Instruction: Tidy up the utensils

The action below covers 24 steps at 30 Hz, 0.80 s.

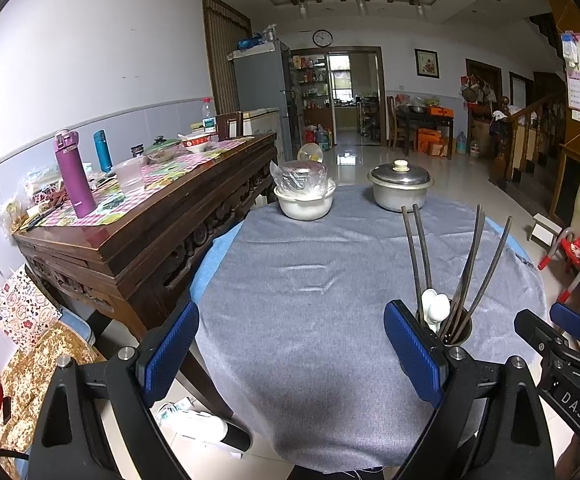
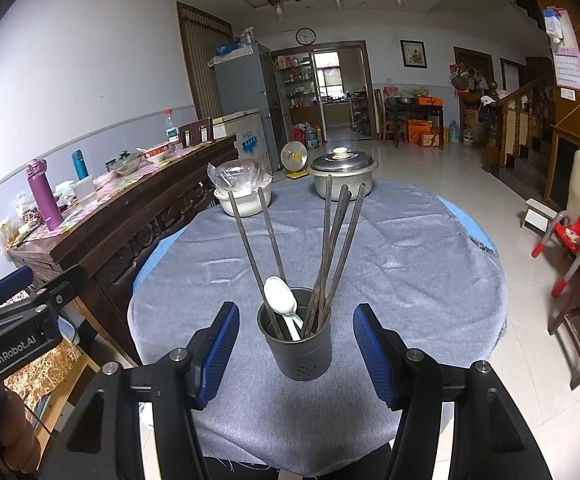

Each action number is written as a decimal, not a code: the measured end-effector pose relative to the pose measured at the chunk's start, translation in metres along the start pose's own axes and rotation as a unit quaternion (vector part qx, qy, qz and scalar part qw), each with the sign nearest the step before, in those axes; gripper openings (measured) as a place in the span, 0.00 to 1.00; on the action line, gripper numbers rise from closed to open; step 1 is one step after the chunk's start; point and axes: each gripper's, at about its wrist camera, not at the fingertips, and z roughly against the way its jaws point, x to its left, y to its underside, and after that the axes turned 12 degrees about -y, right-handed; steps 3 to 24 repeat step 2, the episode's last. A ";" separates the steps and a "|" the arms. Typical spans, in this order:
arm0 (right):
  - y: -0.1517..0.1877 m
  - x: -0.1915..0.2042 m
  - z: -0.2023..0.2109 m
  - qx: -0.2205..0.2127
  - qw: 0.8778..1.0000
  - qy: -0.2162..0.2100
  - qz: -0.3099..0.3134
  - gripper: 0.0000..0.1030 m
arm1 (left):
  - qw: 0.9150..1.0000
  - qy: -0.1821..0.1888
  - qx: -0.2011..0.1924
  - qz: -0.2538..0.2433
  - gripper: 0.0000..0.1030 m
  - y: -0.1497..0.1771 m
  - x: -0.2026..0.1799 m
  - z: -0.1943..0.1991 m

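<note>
The right hand-held gripper is wide open and holds nothing. The dark grey metal utensil cup stands upright between its blue pads, not touching them. The cup sits near the front edge of the round desk with the grey cloth. Inside the cup are long dark chopsticks and a white plastic spoon. The left hand-held gripper is just left of the cup, also wide open and empty. Far behind the cup, at the back of the desk, sit a white bowl covered with clear plastic and a silver pot with a lid.
</note>
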 end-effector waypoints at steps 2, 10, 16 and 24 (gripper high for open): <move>0.000 -0.007 -0.001 -0.003 1.000 -0.003 -0.004 0.62 | 1.000 0.006 0.005 0.002 0.91 -0.002 -0.003 -0.006; 0.000 -0.007 -0.001 -0.003 1.000 -0.003 -0.004 0.62 | 1.000 0.006 0.005 0.002 0.91 -0.002 -0.003 -0.006; 0.000 -0.007 -0.001 -0.003 1.000 -0.003 -0.004 0.62 | 1.000 0.006 0.005 0.002 0.91 -0.002 -0.003 -0.006; 0.000 -0.007 -0.001 -0.003 1.000 -0.003 -0.004 0.62 | 1.000 0.006 0.005 0.002 0.91 -0.002 -0.003 -0.006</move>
